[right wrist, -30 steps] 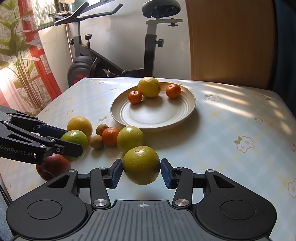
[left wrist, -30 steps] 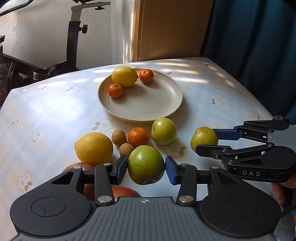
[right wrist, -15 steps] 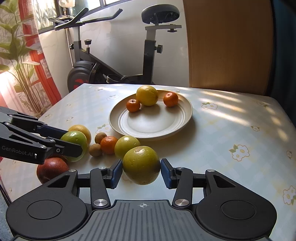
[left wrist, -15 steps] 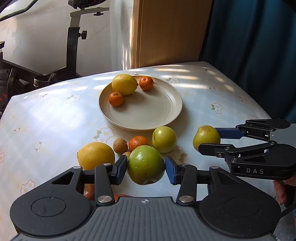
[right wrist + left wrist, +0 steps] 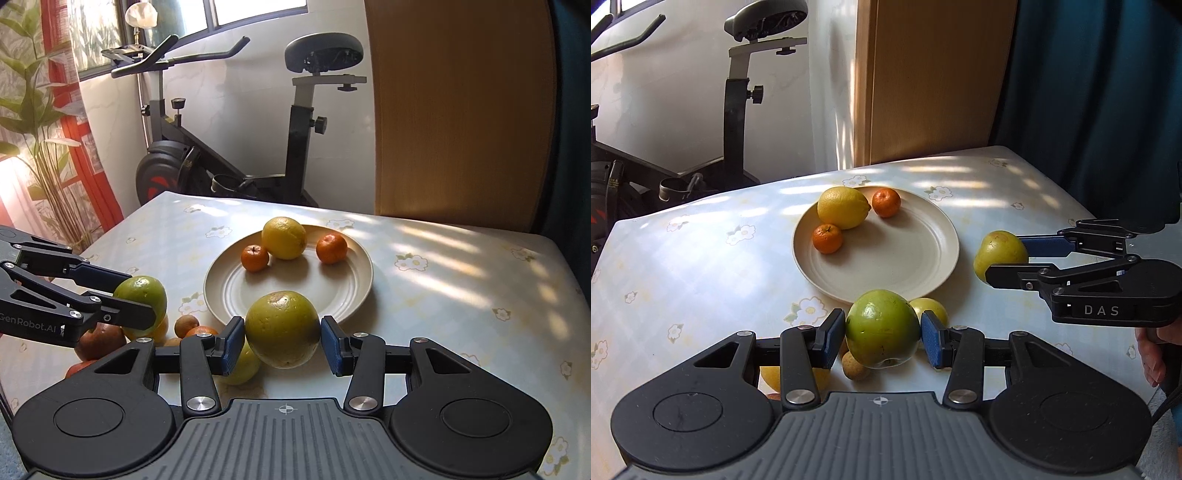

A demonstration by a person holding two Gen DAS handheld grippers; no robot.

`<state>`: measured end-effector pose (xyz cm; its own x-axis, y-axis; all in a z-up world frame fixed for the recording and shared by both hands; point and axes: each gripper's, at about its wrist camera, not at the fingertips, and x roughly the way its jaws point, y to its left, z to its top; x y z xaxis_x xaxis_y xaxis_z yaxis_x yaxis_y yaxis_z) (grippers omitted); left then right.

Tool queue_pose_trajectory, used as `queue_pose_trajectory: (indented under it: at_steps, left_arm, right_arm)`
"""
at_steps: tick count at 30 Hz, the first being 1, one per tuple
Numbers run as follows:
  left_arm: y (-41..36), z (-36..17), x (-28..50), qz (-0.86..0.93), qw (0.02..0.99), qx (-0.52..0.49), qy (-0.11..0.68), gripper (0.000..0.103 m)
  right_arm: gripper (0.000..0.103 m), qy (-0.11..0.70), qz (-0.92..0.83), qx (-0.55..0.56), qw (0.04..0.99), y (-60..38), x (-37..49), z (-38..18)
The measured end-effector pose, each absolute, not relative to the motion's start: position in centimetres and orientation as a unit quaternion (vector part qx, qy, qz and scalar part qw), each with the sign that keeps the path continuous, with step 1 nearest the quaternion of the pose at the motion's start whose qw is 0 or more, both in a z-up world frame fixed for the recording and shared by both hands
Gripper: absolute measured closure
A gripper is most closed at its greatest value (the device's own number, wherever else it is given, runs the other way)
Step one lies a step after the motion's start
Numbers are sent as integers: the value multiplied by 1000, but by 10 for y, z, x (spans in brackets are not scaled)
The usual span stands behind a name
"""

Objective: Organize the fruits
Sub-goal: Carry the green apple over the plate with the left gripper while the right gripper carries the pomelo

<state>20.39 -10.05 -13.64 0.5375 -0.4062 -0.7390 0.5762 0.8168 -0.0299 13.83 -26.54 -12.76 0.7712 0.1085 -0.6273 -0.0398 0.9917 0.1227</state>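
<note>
Left gripper [image 5: 882, 338] clamps green apple [image 5: 881, 328]; right gripper [image 5: 282, 345] clamps yellow-green apple [image 5: 282, 328], both above desk [image 5: 701, 258].

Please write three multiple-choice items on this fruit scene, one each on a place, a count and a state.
1. Where does the lemon lie?
A. On the plate
B. On the tablecloth beside the plate
C. In the left hand-held gripper

2. How many small oranges lie on the plate?
A. One
B. Two
C. Four

3. What is the state of the right hand-held gripper?
A. Open and empty
B. Shut with nothing in it
C. Shut on a yellow-green fruit

Answers:
1. A, the lemon rests at the plate's far rim, between the oranges.
2. B, one orange lies left of the lemon and one orange lies right of it.
3. C, both blue pads press the fruit's sides and it hangs above the table.
</note>
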Motion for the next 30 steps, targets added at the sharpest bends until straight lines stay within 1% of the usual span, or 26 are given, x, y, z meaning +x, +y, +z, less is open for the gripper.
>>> queue_pose_trajectory:
  at_steps: [6, 10, 17, 21, 30]
  left_arm:
    - [-104, -130, 223, -286, 874, 116, 375, 56]
    - [-110, -132, 241, -292, 868, 130, 380, 56]
    - [-119, -153, 289, -291, 849, 128, 422, 56]
    - [-128, -168, 306, -289, 838, 148, 439, 56]
    - [-139, -189, 327, -291, 826, 171, 451, 56]
  right_arm:
    - [61, 338, 38, 33, 940, -274, 161, -123]
    - [61, 343, 40, 17, 938, -278, 181, -125]
    - [61, 367, 41, 13, 929, -292, 223, -147]
    - [61, 384, 32, 16, 923, -297, 245, -162]
    - [61, 401, 35, 6, 915, -300, 277, -181]
